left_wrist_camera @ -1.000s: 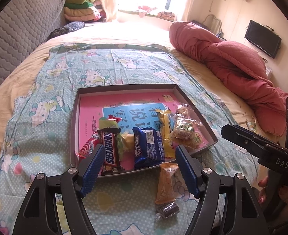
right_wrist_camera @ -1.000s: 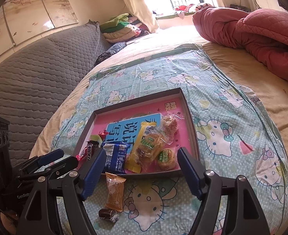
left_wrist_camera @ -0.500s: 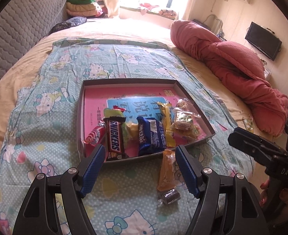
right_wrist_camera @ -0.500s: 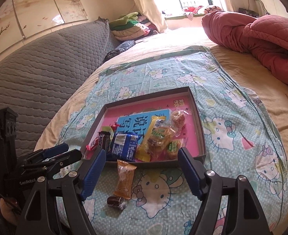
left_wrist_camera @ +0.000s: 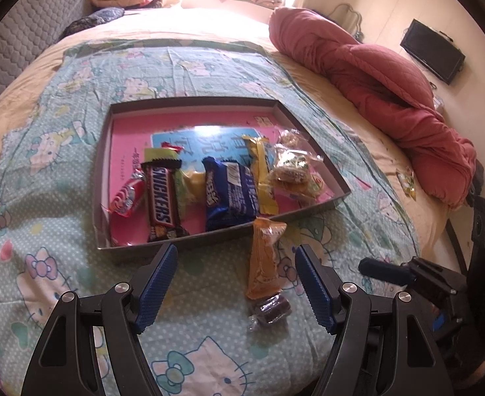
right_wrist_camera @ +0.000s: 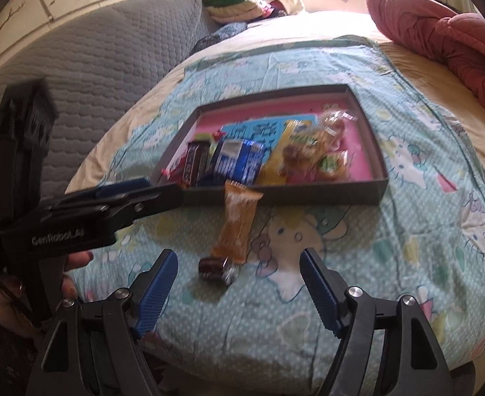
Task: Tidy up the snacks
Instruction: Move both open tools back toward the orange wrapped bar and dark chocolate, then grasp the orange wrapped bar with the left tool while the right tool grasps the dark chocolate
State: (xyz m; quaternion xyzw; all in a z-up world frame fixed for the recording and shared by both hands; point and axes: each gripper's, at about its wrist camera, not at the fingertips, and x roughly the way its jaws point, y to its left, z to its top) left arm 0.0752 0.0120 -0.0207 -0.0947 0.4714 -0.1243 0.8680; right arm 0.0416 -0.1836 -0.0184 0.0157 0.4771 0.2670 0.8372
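My left claw (left_wrist_camera: 235,283) and right claw (right_wrist_camera: 239,288) both gape, empty. One Snickers bar (left_wrist_camera: 162,198) lies in the tray (left_wrist_camera: 189,102) at 11 o'clock; one orange snack packet (left_wrist_camera: 263,257) and one dark wrapped candy (left_wrist_camera: 270,307) lie on the bed at 1 o'clock. "GenRobot.AI" marks my left claw.

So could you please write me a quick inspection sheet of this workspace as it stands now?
Surface: bed with a cartoon-print sheet.
Job's things: tray holds a Snickers, blue pack, yellow pack, red candy and clear-wrapped cookies; orange packet and dark candy lie on the sheet in front of it, the packet's top against the tray's wall.
Clutter: one small snack beside the red quilt.
Grippers: left gripper and right gripper both open, empty.
Cables: nothing seen.
Surroundings: grey headboard, folded clothes, wall TV.
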